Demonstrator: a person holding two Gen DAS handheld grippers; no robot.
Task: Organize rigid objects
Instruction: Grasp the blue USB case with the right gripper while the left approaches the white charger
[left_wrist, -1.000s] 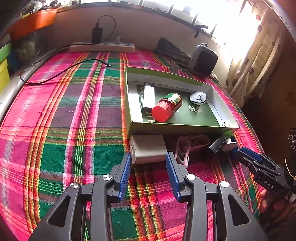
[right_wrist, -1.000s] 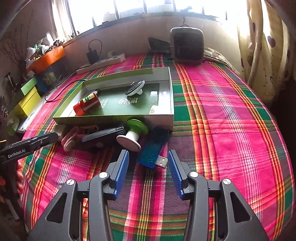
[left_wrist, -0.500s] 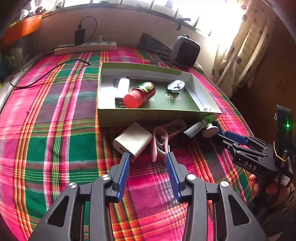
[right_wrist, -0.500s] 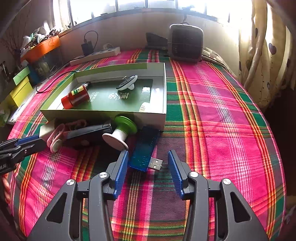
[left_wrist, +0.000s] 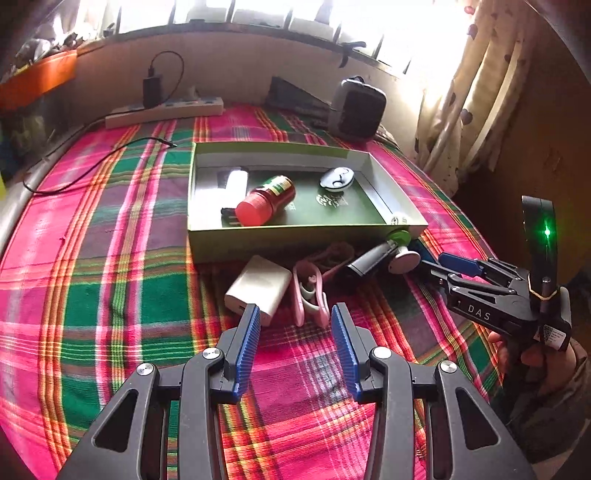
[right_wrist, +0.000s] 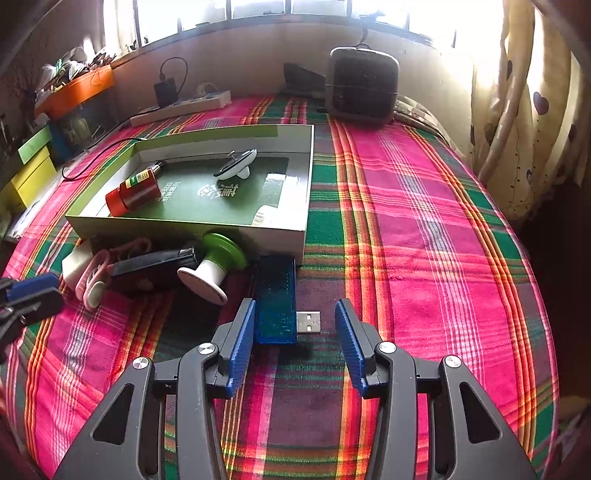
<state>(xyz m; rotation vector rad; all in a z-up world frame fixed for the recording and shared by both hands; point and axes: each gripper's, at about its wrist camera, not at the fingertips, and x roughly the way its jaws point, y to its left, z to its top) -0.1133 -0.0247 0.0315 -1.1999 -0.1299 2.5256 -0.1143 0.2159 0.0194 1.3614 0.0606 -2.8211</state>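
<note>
Rigid objects lie scattered on a pink and green plaid cloth (left_wrist: 110, 288), some already inside a shallow green box (left_wrist: 207, 162) near the middle. From left to right in the left wrist view, the box holds a white bar-shaped item (left_wrist: 236, 184) beside a dark comb-like piece, hard to make out in the glare, then a red-capped bottle (left_wrist: 266, 201) lying on its side, then a small round black and white case (left_wrist: 336, 179). Just in front of the box's near wall lie a beige power bank (left_wrist: 260, 288), a pink clip (left_wrist: 310, 295) touching its right side, a black device (left_wrist: 365, 260), and a green and white spool (left_wrist: 400, 251) resting against the box's right corner. The left gripper (left_wrist: 293, 325) hovers low over the cloth with its blue fingers moderately apart and nothing between them; the power bank's near corner sits just beyond its left fingertip. At the far right, a hand (left_wrist: 535, 354) holds the right gripper (left_wrist: 439, 264), pointing toward the spool. In the right wrist view, the right gripper (right_wrist: 295, 321) has its fingers moderately apart, with the near end of a blue USB stick (right_wrist: 275, 299) and its metal plug between them, the left finger just beside it and the right finger clear of it. A power strip (left_wrist: 166, 110) and a dark heater (left_wrist: 356, 110) stand by the far wall
</note>
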